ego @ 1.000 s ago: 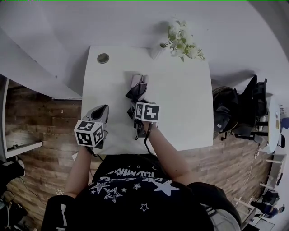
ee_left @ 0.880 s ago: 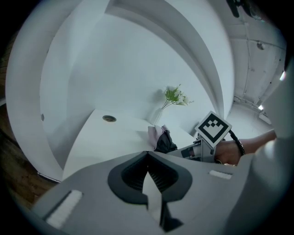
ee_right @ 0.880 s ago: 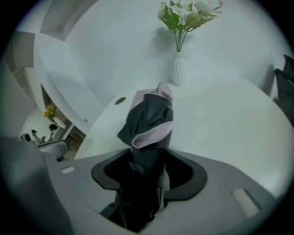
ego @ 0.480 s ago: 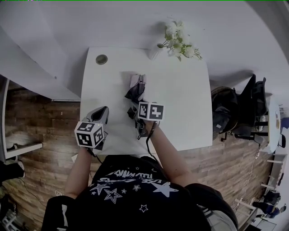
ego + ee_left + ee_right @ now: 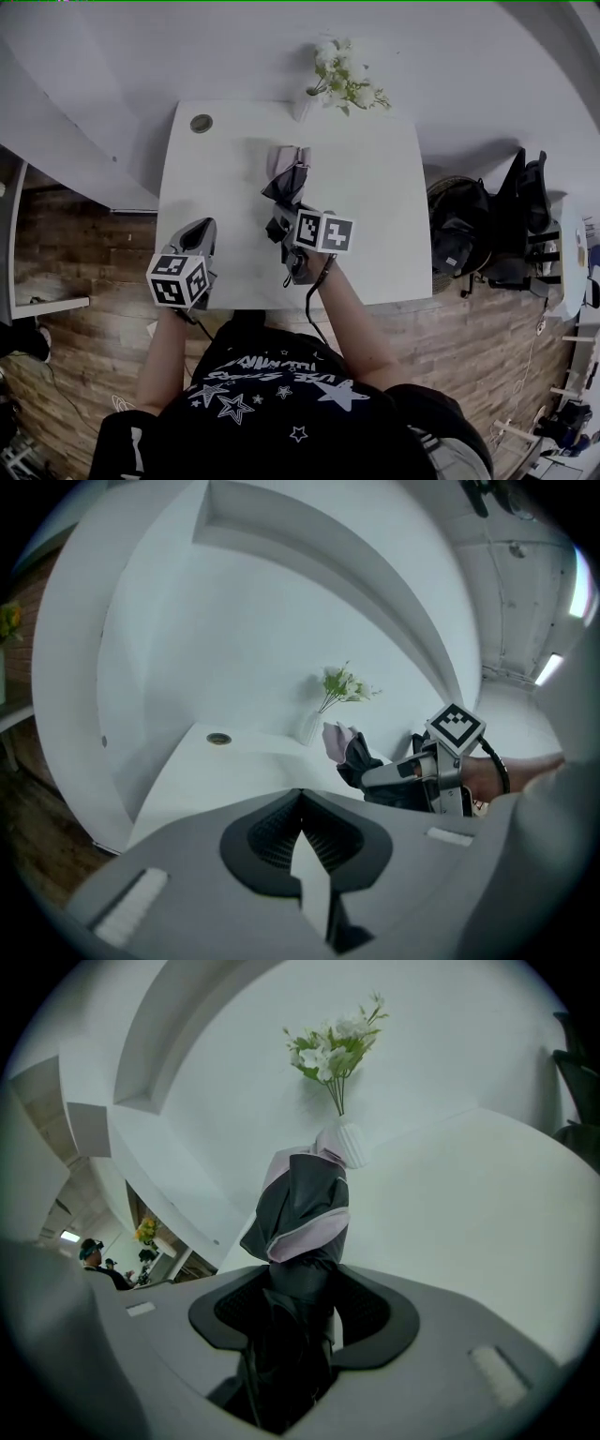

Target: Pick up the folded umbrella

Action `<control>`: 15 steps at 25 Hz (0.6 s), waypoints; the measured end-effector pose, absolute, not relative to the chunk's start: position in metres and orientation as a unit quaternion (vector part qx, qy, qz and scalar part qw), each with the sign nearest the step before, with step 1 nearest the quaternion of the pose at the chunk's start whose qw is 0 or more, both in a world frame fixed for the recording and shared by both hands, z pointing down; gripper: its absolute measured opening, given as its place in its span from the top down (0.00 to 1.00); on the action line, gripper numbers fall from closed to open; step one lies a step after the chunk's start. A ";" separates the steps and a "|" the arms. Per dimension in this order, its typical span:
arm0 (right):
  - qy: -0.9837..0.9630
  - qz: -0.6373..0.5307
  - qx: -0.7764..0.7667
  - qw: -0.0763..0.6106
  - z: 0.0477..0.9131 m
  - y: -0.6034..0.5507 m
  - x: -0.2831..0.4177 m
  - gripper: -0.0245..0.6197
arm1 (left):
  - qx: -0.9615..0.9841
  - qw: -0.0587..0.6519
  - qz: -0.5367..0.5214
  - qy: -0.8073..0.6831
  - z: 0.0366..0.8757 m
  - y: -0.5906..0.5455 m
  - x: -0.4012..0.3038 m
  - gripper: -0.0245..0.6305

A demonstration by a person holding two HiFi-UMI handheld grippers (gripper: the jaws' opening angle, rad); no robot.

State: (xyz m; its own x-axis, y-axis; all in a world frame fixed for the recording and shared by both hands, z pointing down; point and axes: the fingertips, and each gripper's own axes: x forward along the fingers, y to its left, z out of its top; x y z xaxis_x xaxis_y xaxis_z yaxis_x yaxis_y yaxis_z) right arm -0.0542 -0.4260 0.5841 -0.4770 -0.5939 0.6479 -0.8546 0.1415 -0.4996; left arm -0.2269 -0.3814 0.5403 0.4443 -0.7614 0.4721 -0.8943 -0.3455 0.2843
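The folded umbrella [image 5: 287,174], dark grey with pale pink panels, points away from me over the white table [image 5: 384,197]. My right gripper [image 5: 284,223] is shut on its near end, and the umbrella is raised above the tabletop. In the right gripper view the umbrella [image 5: 305,1204] fills the gap between the jaws of that gripper [image 5: 300,1288] and sticks out ahead. My left gripper [image 5: 199,228] hovers over the table's left front part, shut and empty. The left gripper view shows its jaws [image 5: 299,795] meeting at the tips, with the umbrella [image 5: 351,752] and the right gripper [image 5: 398,774] off to the right.
A white vase of white flowers [image 5: 335,79] stands at the table's far edge. A round cable hole [image 5: 201,123] sits in the far left corner. Dark bags [image 5: 469,234] rest on the wooden floor to the right. A white wall runs behind the table.
The right gripper has closed on the umbrella's near end and risen with it. The left gripper has lifted a little.
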 end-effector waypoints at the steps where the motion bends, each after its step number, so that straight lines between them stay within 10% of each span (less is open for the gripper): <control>1: -0.742 0.437 0.488 0.144 0.581 -0.422 -0.049 0.60 | 0.810 0.253 0.129 -0.513 0.537 -0.377 -0.223 0.96; 15: -0.764 0.407 0.486 0.117 0.544 -0.357 0.037 0.60 | 0.816 0.215 0.114 -0.524 0.501 -0.317 -0.149 0.96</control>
State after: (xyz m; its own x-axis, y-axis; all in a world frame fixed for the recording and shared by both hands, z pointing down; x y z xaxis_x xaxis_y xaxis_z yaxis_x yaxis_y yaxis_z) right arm 0.0372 -0.3572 0.5442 -0.5001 -0.6475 0.5750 -0.8383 0.1956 -0.5089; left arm -0.1488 -0.3165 0.5008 0.4251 -0.8068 0.4103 -0.9043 -0.3588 0.2314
